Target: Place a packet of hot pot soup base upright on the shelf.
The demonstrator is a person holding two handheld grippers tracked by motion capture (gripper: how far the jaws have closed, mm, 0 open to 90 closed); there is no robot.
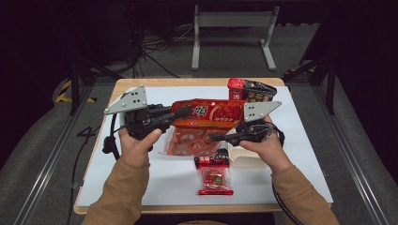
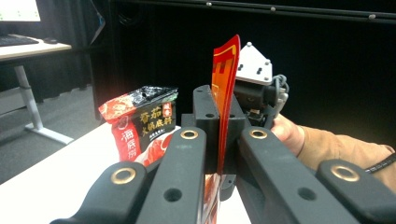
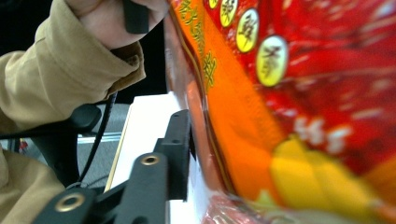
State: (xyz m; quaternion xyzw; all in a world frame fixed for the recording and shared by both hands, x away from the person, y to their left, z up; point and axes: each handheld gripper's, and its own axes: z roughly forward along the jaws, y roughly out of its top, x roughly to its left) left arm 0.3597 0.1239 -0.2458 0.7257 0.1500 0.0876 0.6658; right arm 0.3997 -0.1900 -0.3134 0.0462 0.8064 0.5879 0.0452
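A long orange-red snack packet [image 1: 216, 114] hangs above the table. My left gripper [image 1: 185, 112] is shut on its left end. In the left gripper view the packet [image 2: 224, 93] stands edge-on between the two closed jaws of that gripper [image 2: 219, 121]. My right gripper [image 1: 216, 137] points left, just under the packet's lower edge. In the right gripper view the packet's face [image 3: 289, 93] lies right beside the one black finger [image 3: 180, 140] that shows and covers the other. Whether this gripper holds the packet is unclear.
A red-and-black packet [image 1: 251, 90] stands at the back of the white mat [image 1: 300, 154]. A flat orange packet [image 1: 187, 140] lies under the held one. A small red packet [image 1: 215, 176] lies near the front edge. A beige item [image 1: 244, 158] lies under the right hand.
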